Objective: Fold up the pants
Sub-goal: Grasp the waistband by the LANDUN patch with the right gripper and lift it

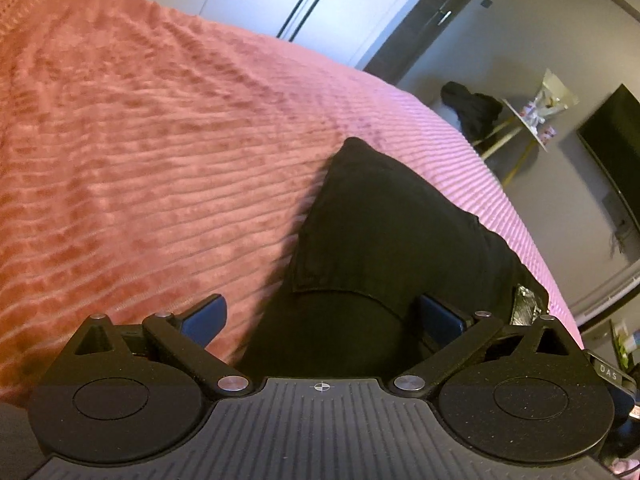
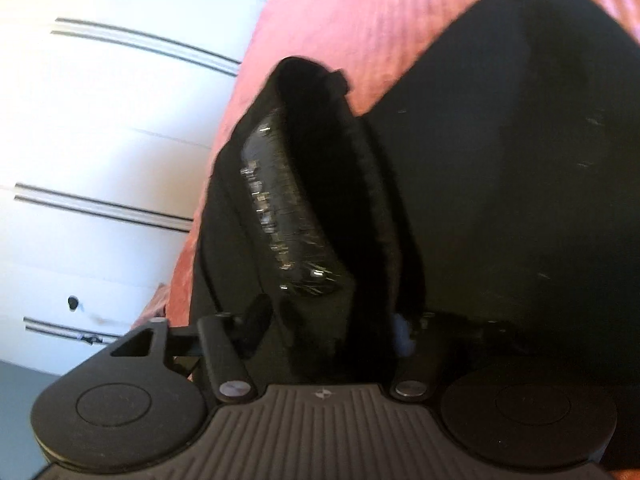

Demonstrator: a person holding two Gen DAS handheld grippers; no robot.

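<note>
The black pants (image 1: 384,232) lie on a pink ribbed bedspread (image 1: 160,160). In the left wrist view my left gripper (image 1: 320,316) is open, its blue-padded fingers (image 1: 208,312) standing wide on either side of the dark cloth, one over the bedspread, one on the pants. In the right wrist view the pants (image 2: 500,160) fill the right half, and a bunched fold with a shiny label (image 2: 280,208) rises in the middle. My right gripper (image 2: 328,328) sits at that fold, with cloth between its fingers; the fingertips are mostly hidden by the fabric.
White wardrobe doors (image 2: 100,160) stand beside the bed. In the left wrist view a dark door (image 1: 432,20), a small side table (image 1: 532,120) with items, a black bundle (image 1: 472,108) and a dark TV screen (image 1: 616,140) are beyond the bed's far edge.
</note>
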